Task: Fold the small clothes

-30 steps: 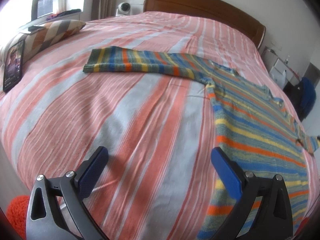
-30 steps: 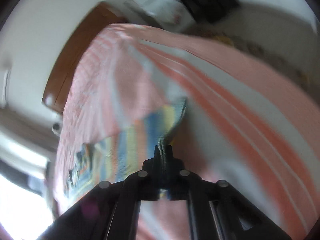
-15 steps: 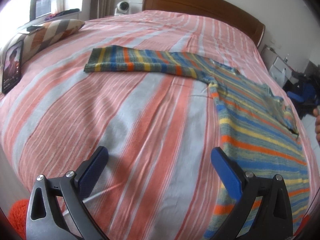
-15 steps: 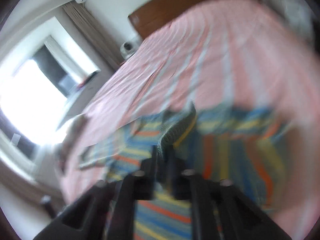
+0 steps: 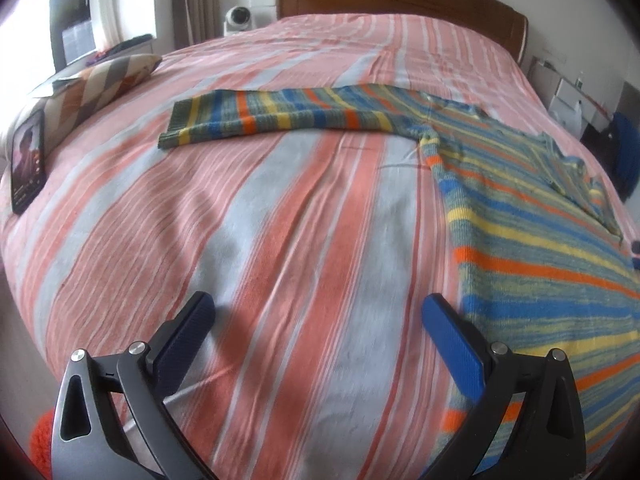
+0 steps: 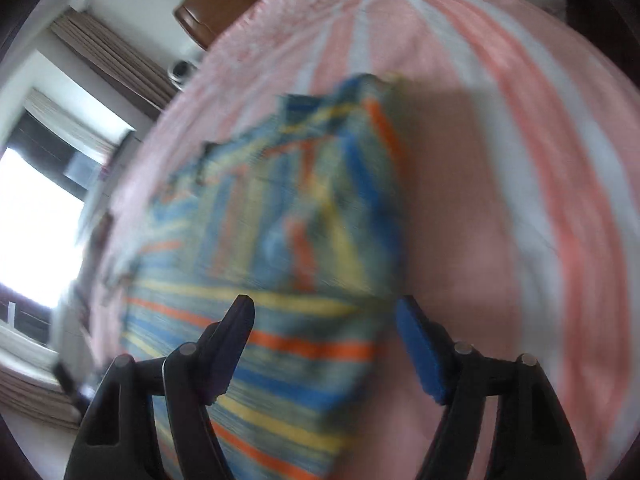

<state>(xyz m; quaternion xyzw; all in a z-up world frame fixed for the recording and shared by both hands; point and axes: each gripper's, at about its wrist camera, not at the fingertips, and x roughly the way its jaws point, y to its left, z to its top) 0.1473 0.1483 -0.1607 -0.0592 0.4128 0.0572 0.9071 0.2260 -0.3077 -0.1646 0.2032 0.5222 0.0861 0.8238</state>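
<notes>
Striped knitted sweater in blue, yellow, orange and grey-green (image 5: 520,208) lies flat on bed with pink, orange and grey striped cover (image 5: 280,240); one sleeve (image 5: 280,118) stretches out sideways, the other is folded across the body. Left gripper (image 5: 318,320) hovers over bare cover just beside sweater's edge, blue-padded fingers (image 5: 452,344) wide, nothing between. Right gripper (image 6: 326,336) above sweater (image 6: 280,240), view blurred; its fingers have just been opening, now wide, not pinching the cloth. Phone (image 5: 27,166) leans on checked pillow (image 5: 100,88).
</notes>
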